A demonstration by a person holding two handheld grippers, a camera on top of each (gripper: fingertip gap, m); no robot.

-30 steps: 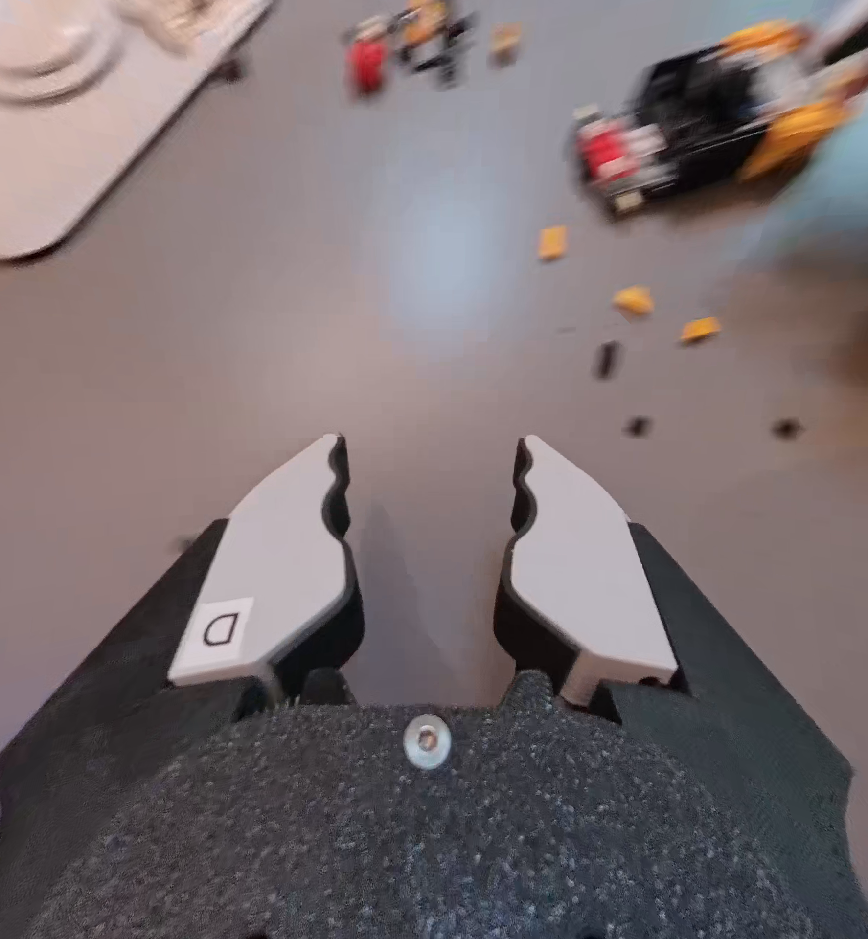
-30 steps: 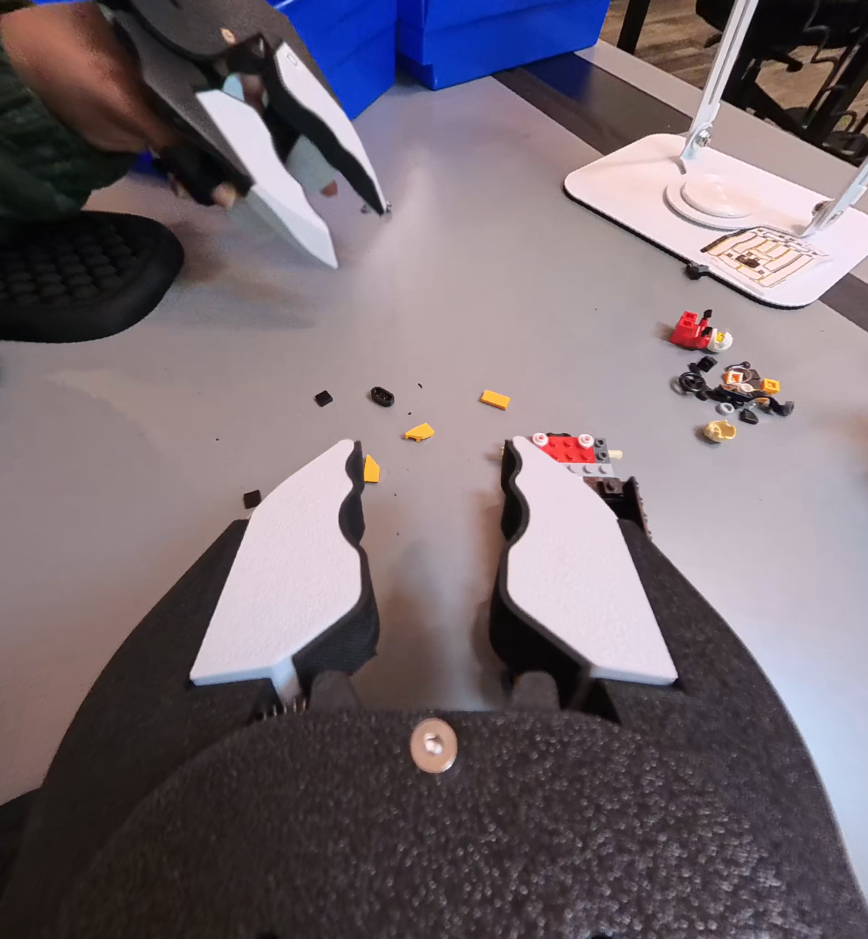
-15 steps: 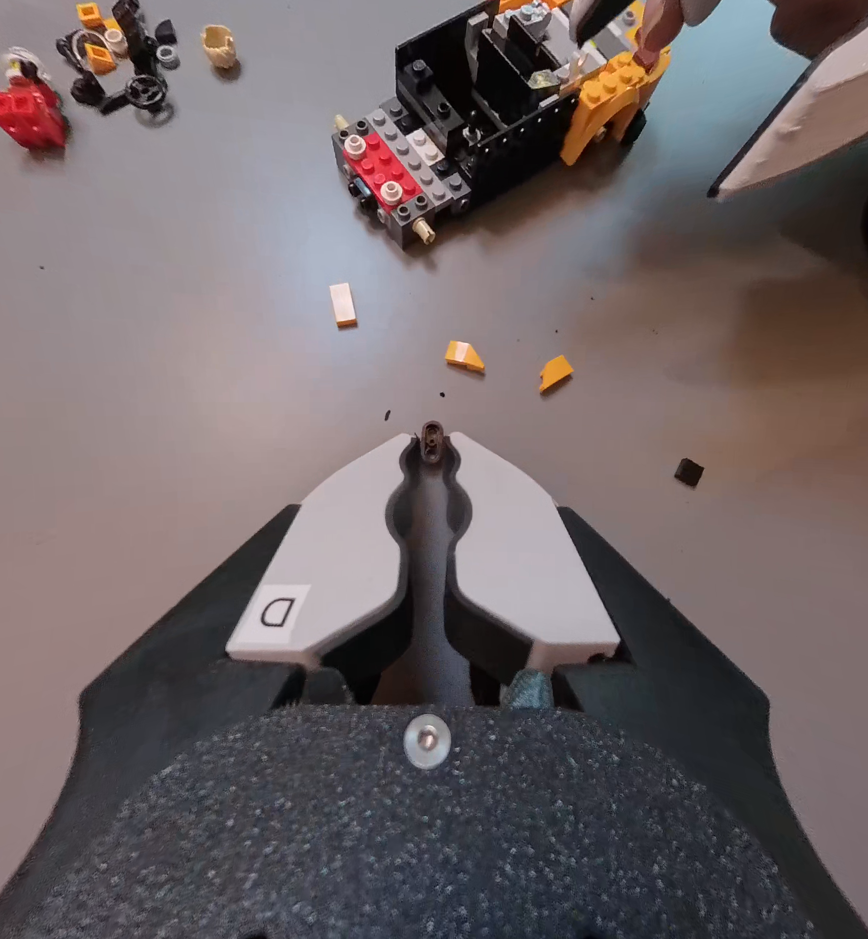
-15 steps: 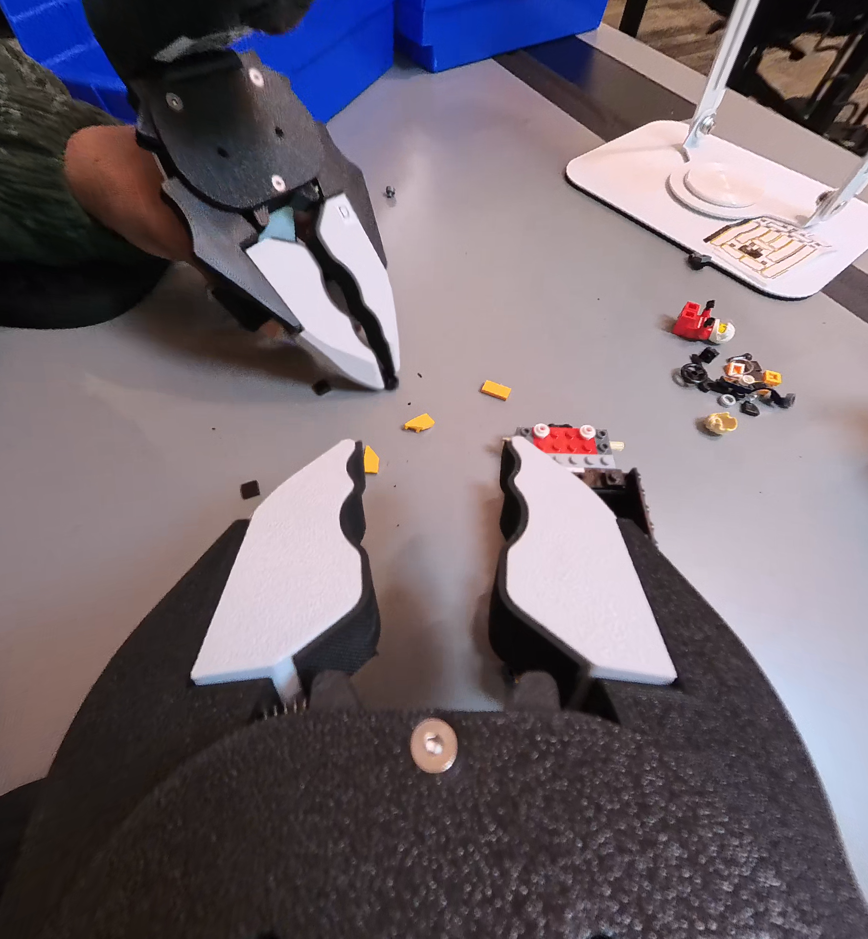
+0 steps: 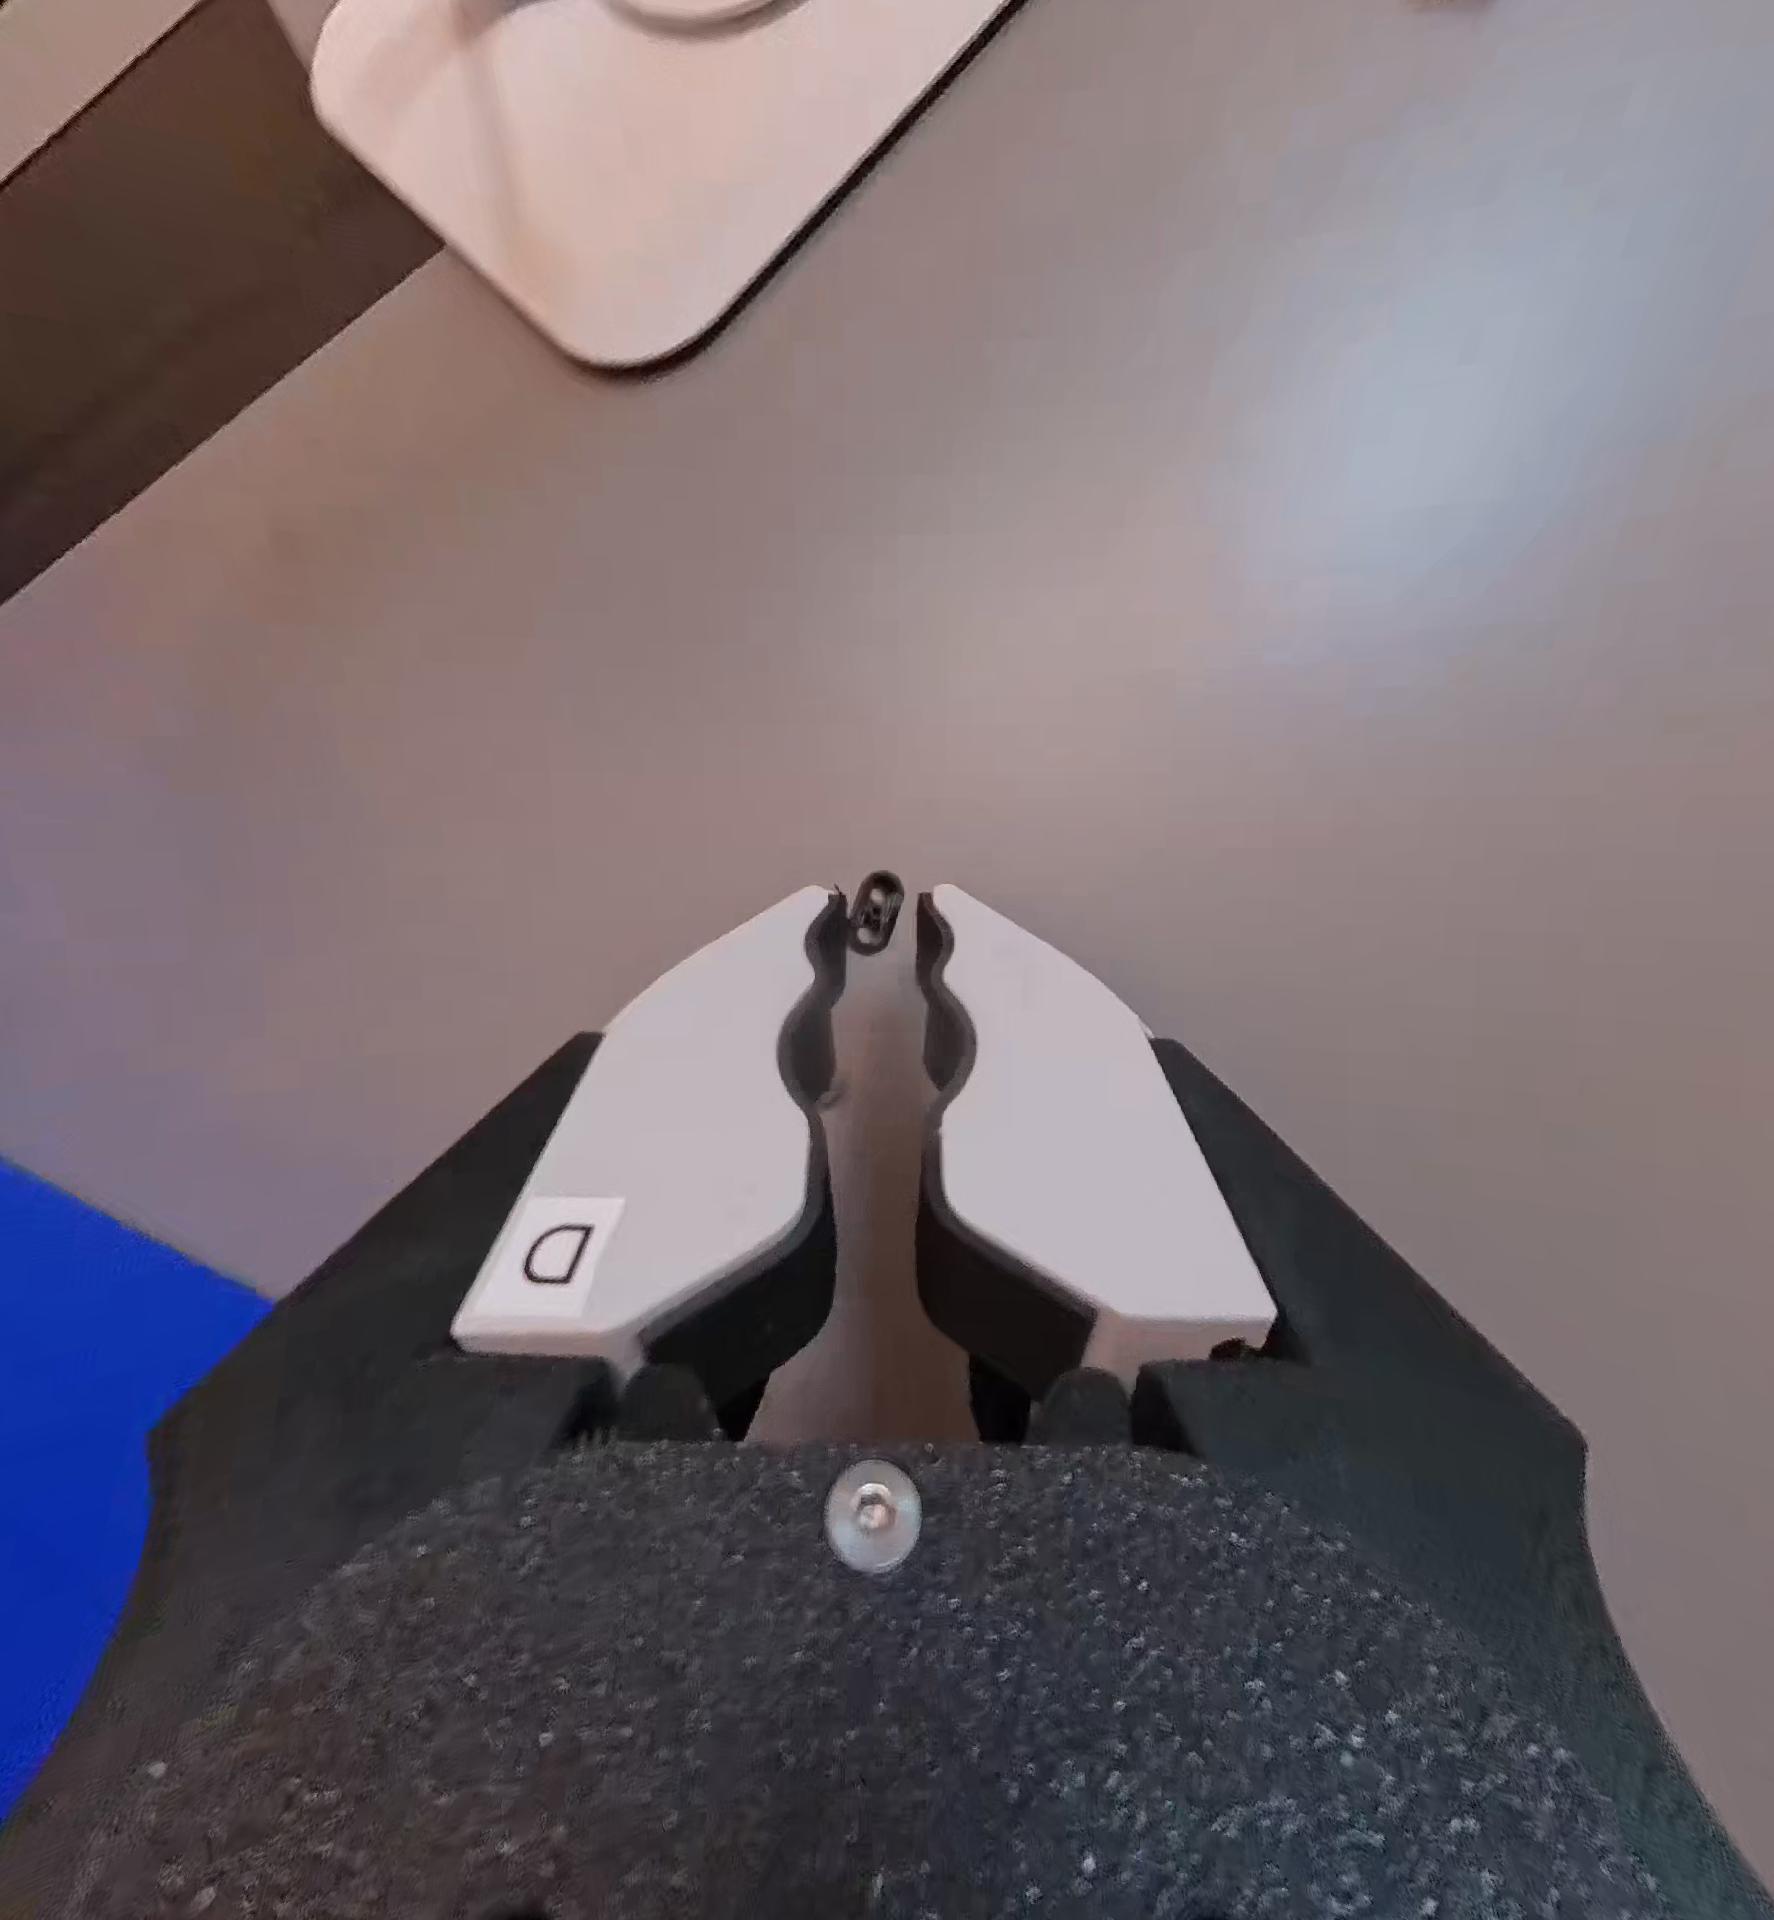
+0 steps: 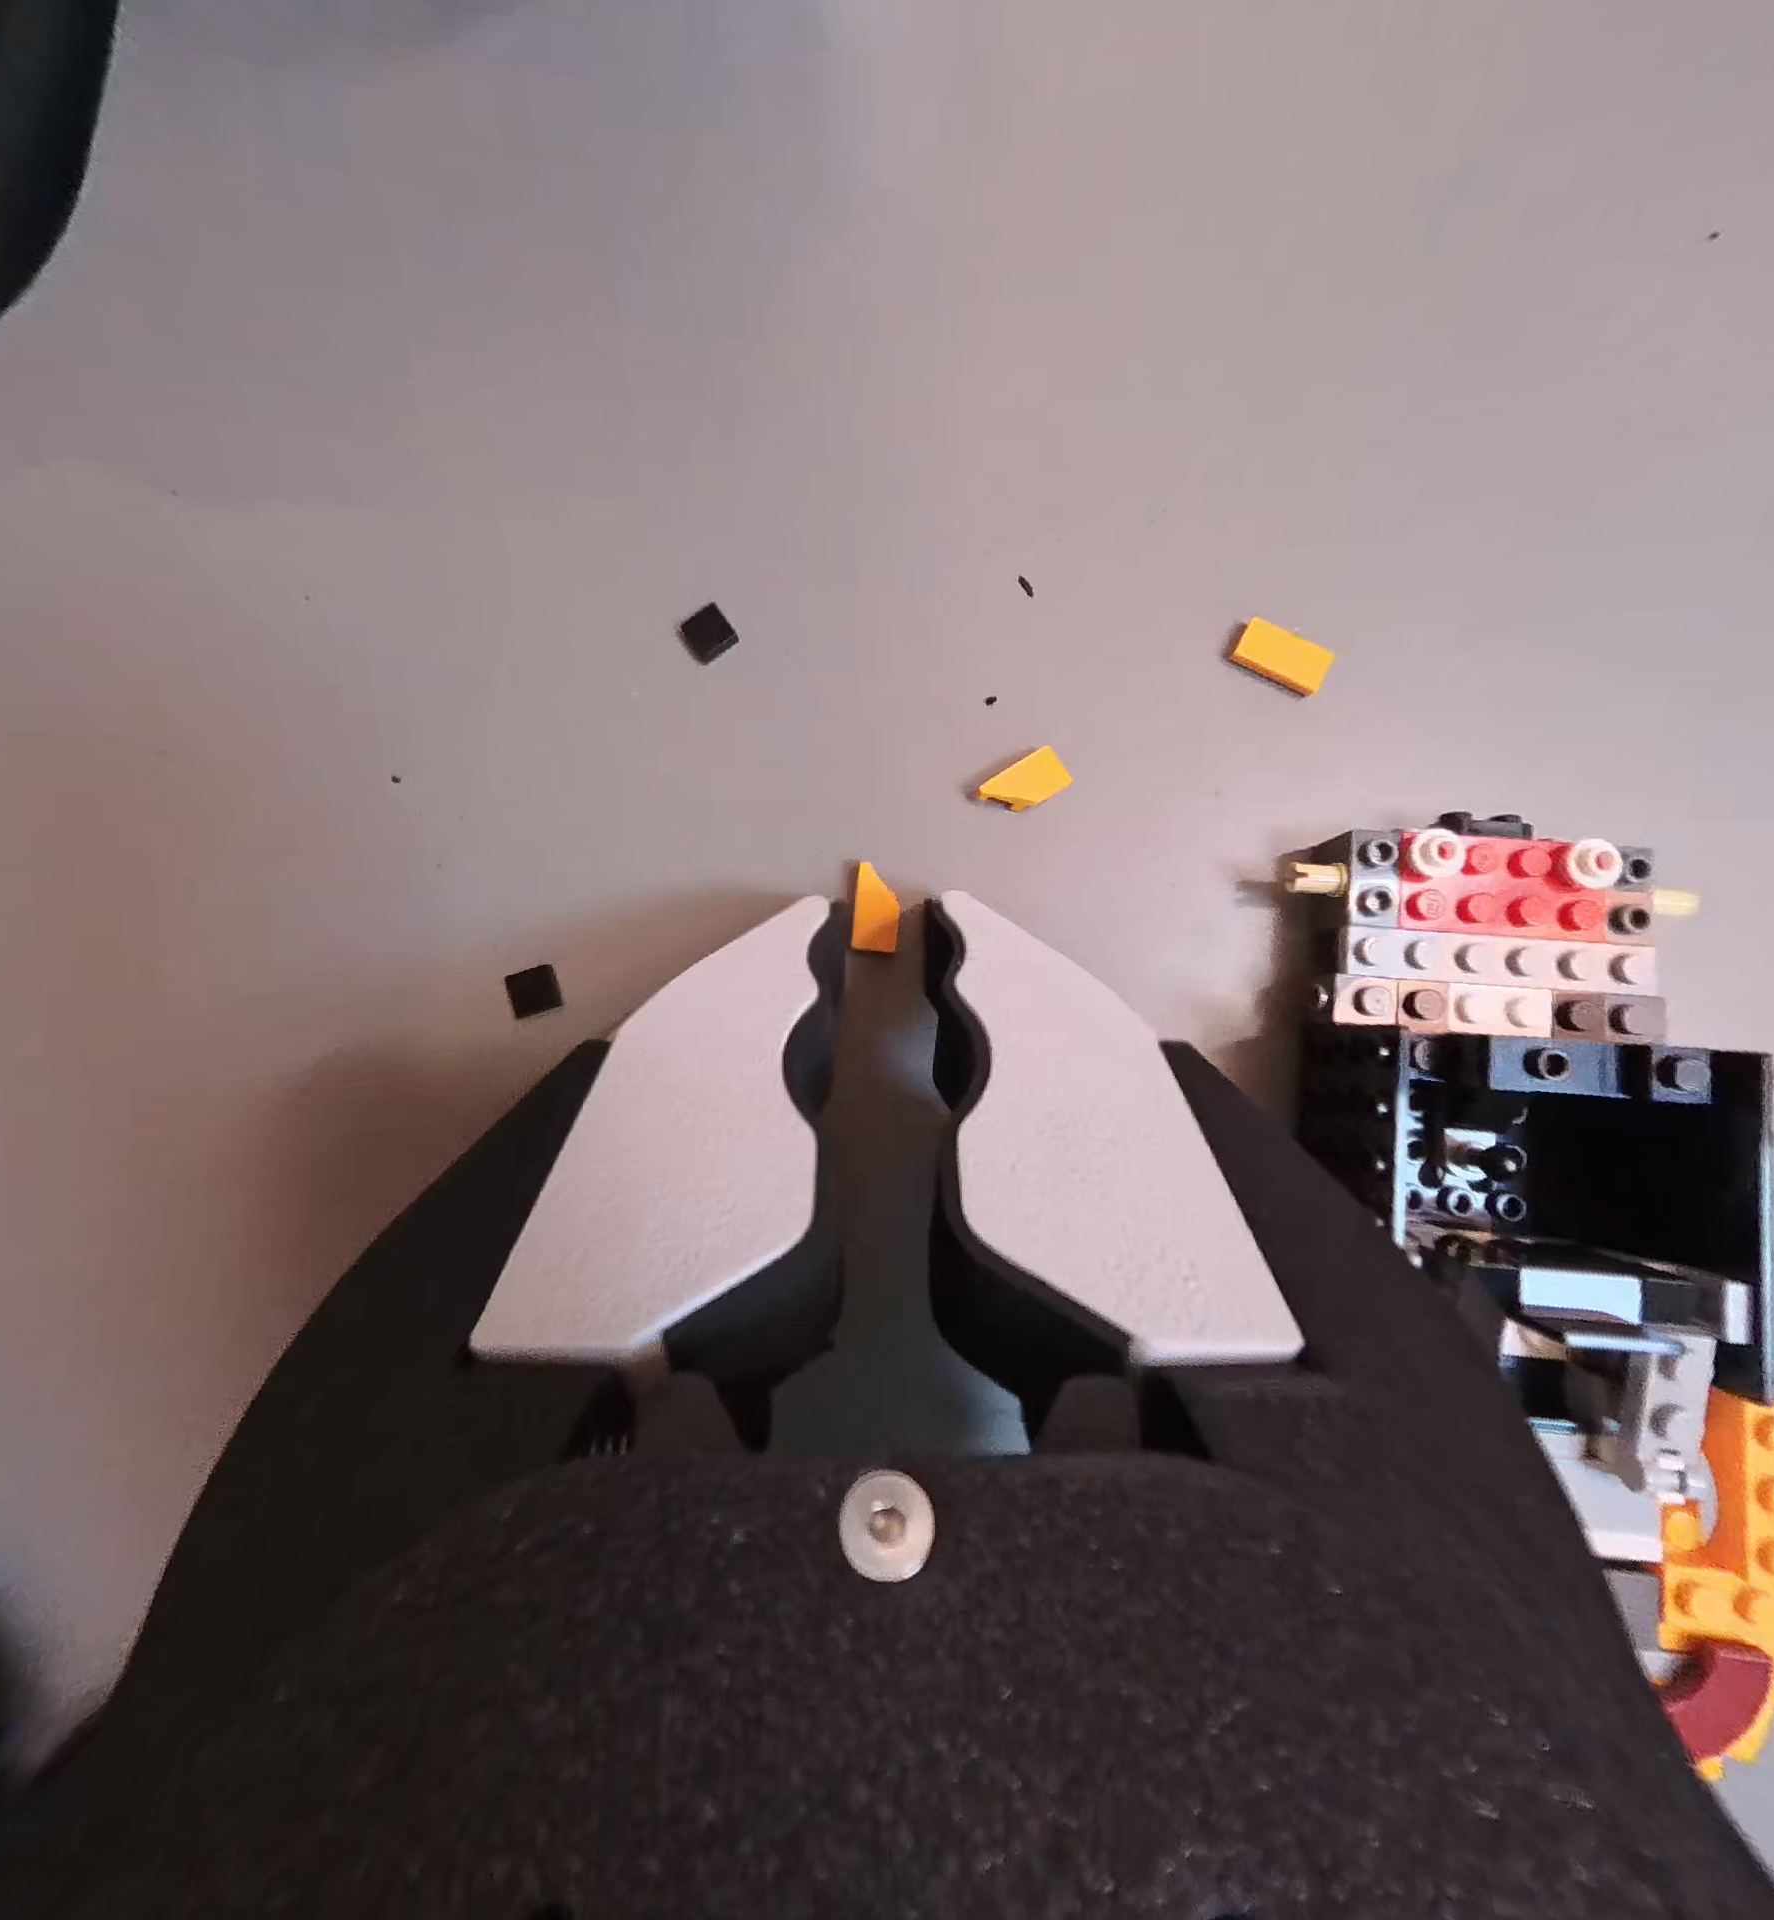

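At the tips, both tools stand narrow
Left tool (image 5: 880, 896) has eased off a black link (image 5: 875, 920); right tool (image 6: 881, 902) has closed round an orange wedge (image 6: 872, 916), not gripping

white base (image 5: 654, 156): cut off by the top edge, blurred.
blue bin (image 5: 21, 1403): cut off at left.
brick vehicle (image 6: 1548, 1143): rear hidden behind right gripper (image 6: 878, 914).
dark object (image 6: 0, 156): top-left corner, blurred.
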